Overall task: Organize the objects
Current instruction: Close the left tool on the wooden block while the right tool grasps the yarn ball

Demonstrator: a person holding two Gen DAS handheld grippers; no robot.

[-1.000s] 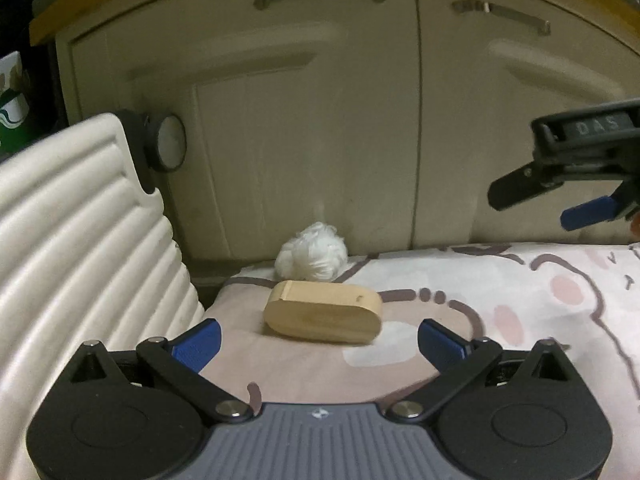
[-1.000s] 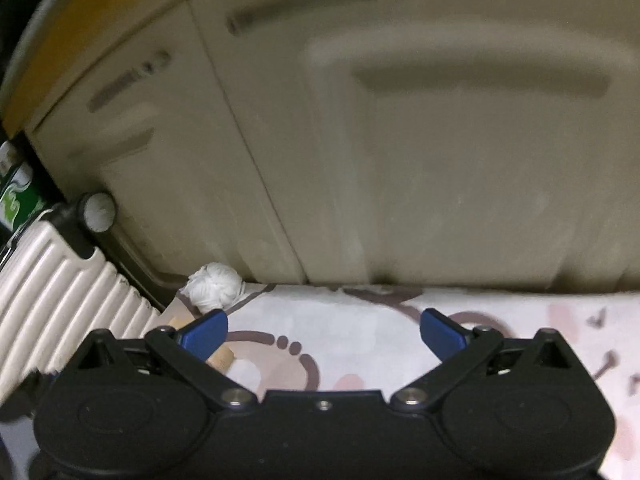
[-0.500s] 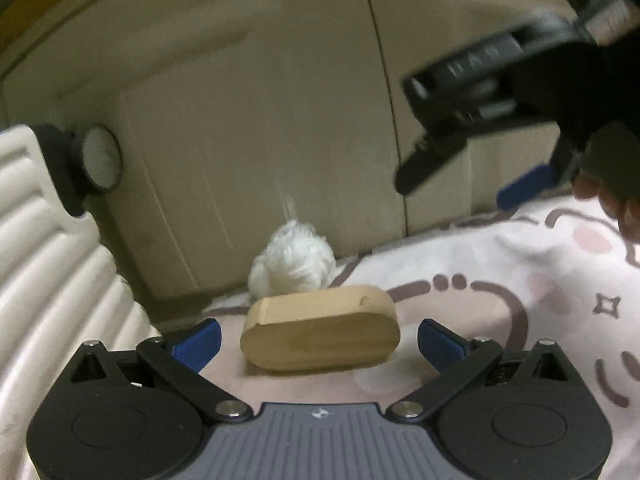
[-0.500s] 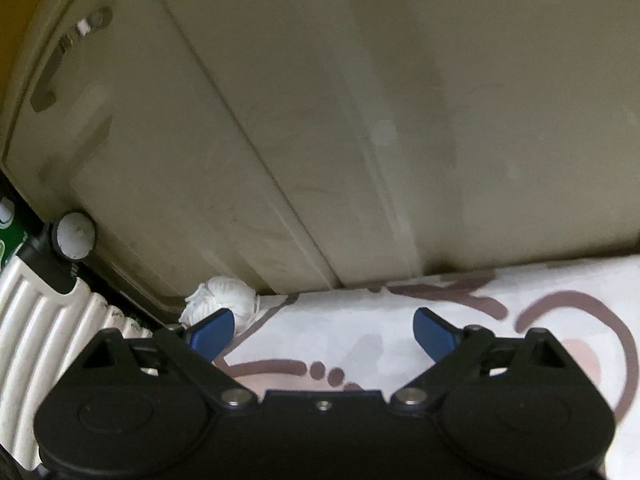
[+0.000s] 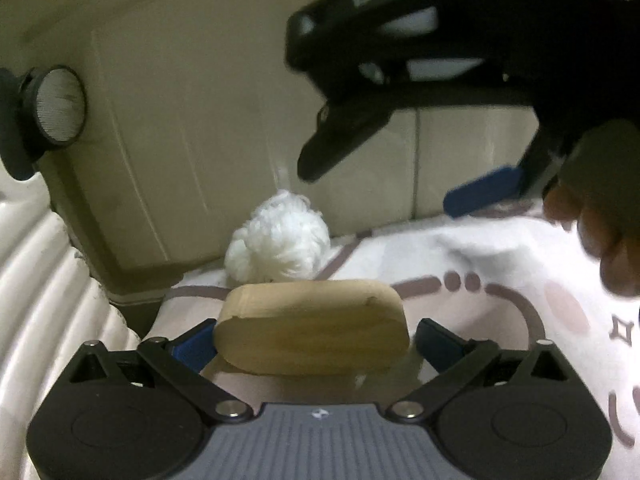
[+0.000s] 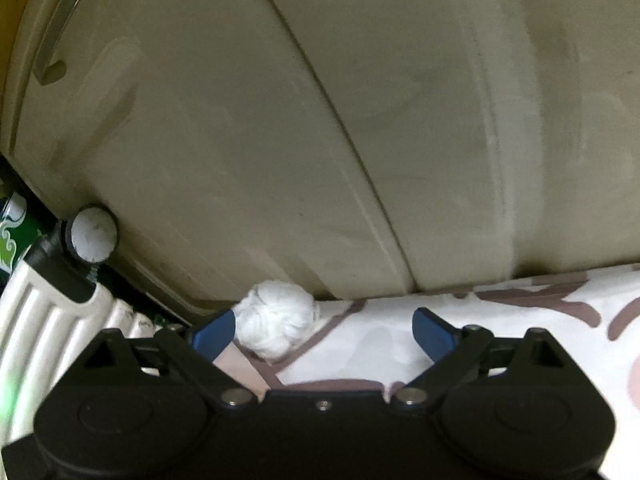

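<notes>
Item 1, left side: ribbed cream hard-shell suitcase (image 5: 44,300) with its black-rimmed white wheel (image 5: 60,108), lying left of the block; no change.

Item 2: pale oval wooden block (image 5: 314,332), my landmark, flat on the printed pink-and-white bed cover (image 5: 500,264). A second ago it lay well ahead of my left gripper (image 5: 314,340); now it sits between the blue fingertips (image 5: 194,346). The jaws have just been closing and I see the left pad at the block's end and a sliver of gap at the right, so wide apart, not yet clamped.

Item 3: fluffy white yarn pompom (image 5: 280,236), just behind the block, against the cream cupboard door (image 5: 200,100). My right gripper (image 6: 320,330) has swung in over it from the right; it now lies between the spread jaws, beside the left fingertip (image 6: 212,330), ungripped.

Assessment: I judge both pickups one squeeze away; nothing is sorted yet.
</notes>
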